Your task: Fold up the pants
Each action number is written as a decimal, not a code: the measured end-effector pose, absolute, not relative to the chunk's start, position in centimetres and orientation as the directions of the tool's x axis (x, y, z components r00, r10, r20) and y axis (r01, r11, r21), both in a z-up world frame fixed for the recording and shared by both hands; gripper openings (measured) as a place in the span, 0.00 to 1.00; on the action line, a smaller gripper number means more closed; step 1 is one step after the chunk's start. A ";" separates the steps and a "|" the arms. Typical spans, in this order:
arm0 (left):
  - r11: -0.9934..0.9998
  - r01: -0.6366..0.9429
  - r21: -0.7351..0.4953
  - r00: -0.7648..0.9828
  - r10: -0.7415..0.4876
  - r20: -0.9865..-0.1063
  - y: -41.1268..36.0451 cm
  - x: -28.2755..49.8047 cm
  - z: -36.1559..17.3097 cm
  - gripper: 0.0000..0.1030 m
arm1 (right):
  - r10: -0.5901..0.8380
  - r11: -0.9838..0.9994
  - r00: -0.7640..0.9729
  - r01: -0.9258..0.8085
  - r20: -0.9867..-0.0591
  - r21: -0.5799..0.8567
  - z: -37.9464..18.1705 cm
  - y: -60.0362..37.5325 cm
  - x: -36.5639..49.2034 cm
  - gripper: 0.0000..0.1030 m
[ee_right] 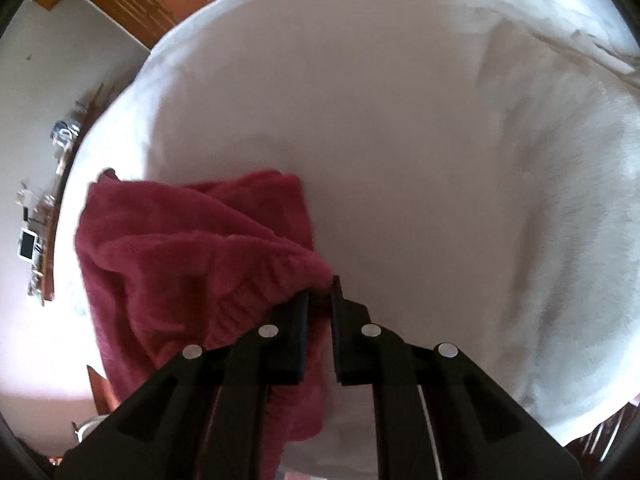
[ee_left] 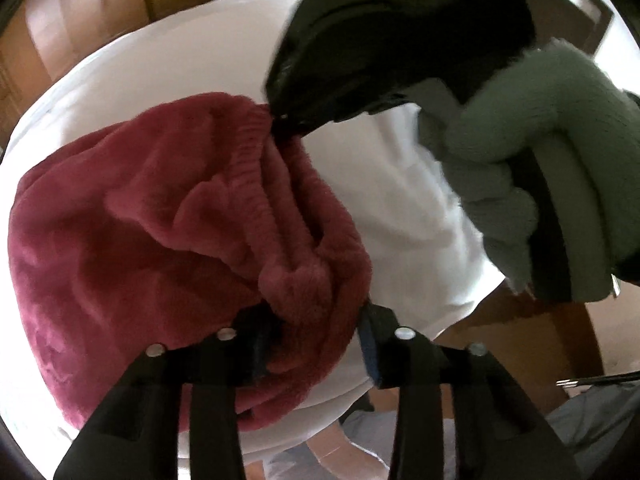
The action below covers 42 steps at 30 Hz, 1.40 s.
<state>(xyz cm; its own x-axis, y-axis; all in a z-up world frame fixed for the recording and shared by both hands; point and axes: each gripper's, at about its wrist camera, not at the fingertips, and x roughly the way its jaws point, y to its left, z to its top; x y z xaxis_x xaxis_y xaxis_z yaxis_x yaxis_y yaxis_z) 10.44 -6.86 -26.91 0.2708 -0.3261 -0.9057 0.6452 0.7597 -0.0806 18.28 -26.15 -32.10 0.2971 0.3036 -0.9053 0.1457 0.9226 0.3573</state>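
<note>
The dark red fleece pants (ee_left: 132, 220) lie bunched on the white bed (ee_left: 168, 64). My left gripper (ee_left: 316, 340) is shut on a thick fold of the ribbed waistband, with cloth filling the gap between the fingers. My right gripper (ee_right: 320, 312) is shut on the other end of the waistband (ee_right: 276, 276) and lifts it off the bed; it also shows in the left wrist view (ee_left: 286, 120), pinching the band, held by a hand in a green glove (ee_left: 532, 152). The rest of the pants (ee_right: 168, 240) hang and pile to the left in the right wrist view.
The white bed sheet (ee_right: 400, 140) spreads wide to the right and far side. Wooden wardrobe doors (ee_left: 80, 20) stand beyond the bed. A wooden shelf with small items (ee_right: 40, 232) hangs on the wall at the left. Wood floor (ee_left: 520, 332) lies beside the bed's near edge.
</note>
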 end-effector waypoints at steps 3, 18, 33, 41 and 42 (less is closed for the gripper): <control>0.740 0.663 -0.113 0.252 -0.363 -0.897 -7.1 10.4 -26.8 0.57 | 0.309 0.919 0.297 0.152 -0.903 0.365 -32.7 -26.1 18.7 0.09; 0.765 0.491 -0.417 0.202 -0.565 -0.800 2.6 12.5 -22.1 0.63 | 0.376 0.883 0.362 0.140 -0.853 0.449 -28.0 -28.2 14.7 0.33; 0.894 0.343 -0.290 0.290 -0.394 -0.872 9.7 13.9 -24.9 0.63 | 0.351 0.923 0.267 0.060 -0.898 0.379 -28.4 -20.7 10.9 0.33; 0.903 0.362 -0.233 0.198 -0.319 -0.927 9.3 12.2 -30.2 0.63 | 0.186 0.971 0.206 0.114 -0.961 0.213 -33.3 -21.6 9.9 0.33; 0.904 0.367 -0.220 0.198 -0.307 -0.931 9.2 12.0 -30.4 0.63 | 0.183 0.972 0.208 0.105 -0.961 0.208 -33.1 -21.4 9.9 0.33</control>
